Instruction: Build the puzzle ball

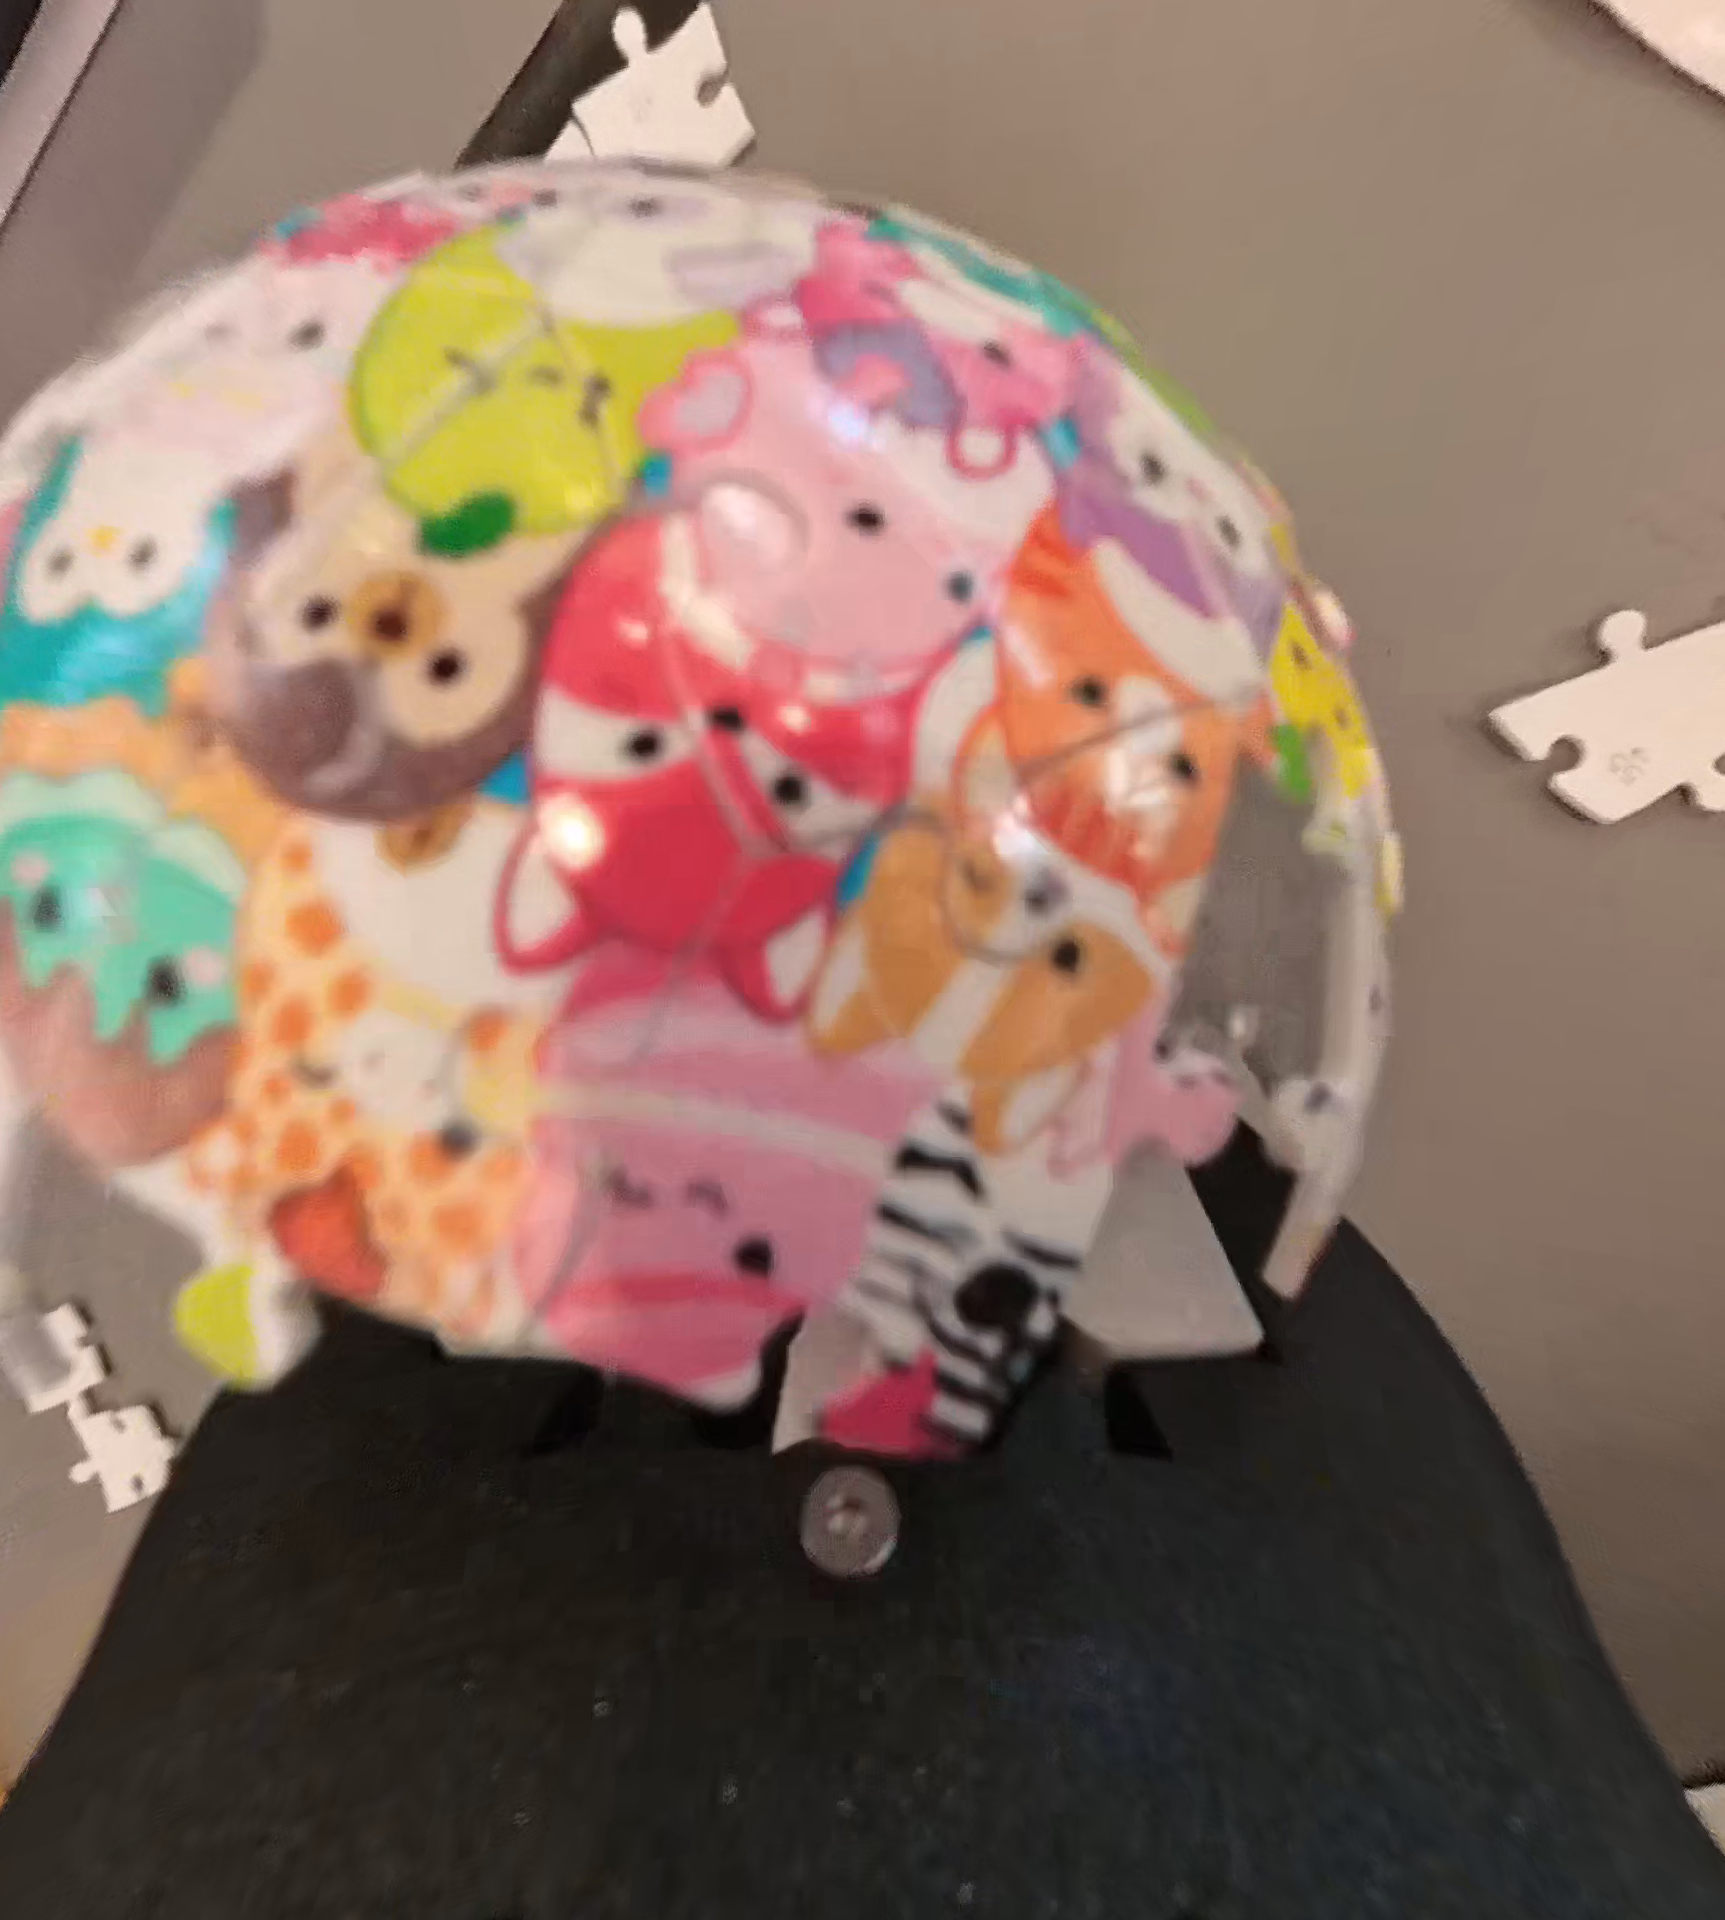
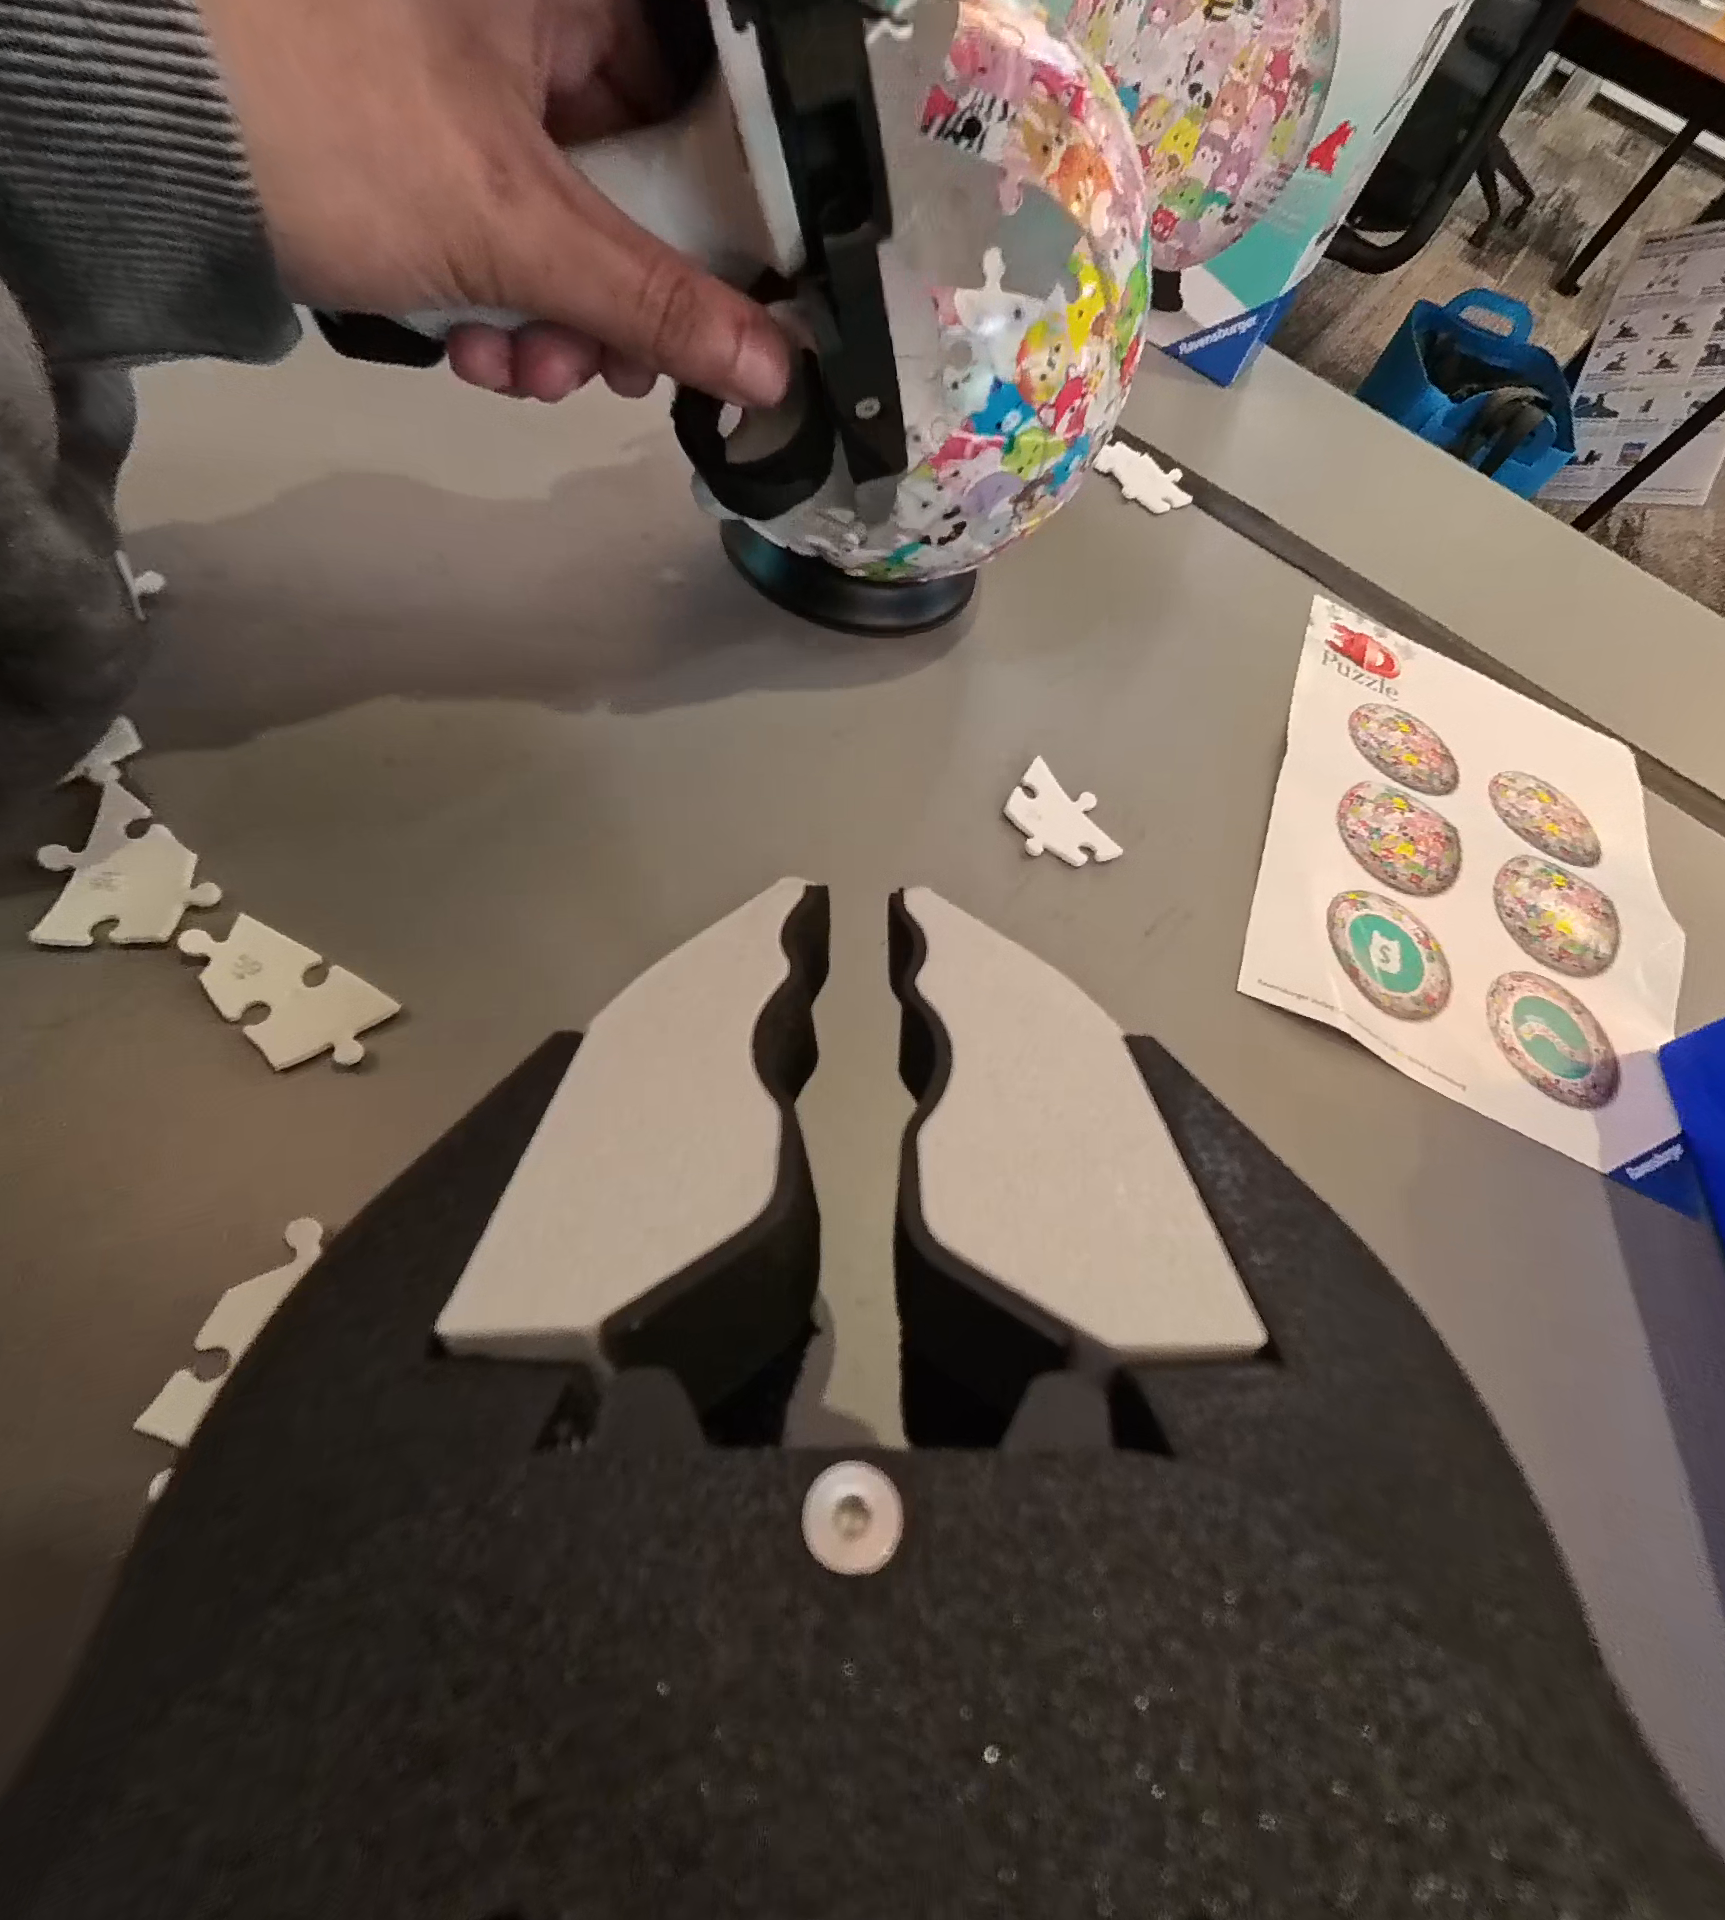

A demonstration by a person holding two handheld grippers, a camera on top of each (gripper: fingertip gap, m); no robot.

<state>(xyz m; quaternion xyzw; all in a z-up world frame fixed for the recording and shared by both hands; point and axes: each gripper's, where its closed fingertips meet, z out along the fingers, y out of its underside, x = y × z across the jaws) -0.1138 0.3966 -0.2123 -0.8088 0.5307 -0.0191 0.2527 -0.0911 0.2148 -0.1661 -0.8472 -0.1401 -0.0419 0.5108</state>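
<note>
Assembly is judged mid-way: the puzzle ball (image 2: 1034,343) is steadied by the left claw (image 2: 873,416), its grip state indiscernible, while a loose white piece (image 2: 1060,812) awaits the empty, slightly parted right claw (image 2: 858,909).

Our right gripper (image 2: 858,914) hovers low, near, its jaws narrowly parted and empty. Our left hand (image 2: 484,197) holds the left gripper (image 2: 863,416) far off, pointing downward.

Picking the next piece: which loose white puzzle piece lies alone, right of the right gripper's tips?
The lone piece between the gripper and the leaflet; the others cluster at the left.
</note>
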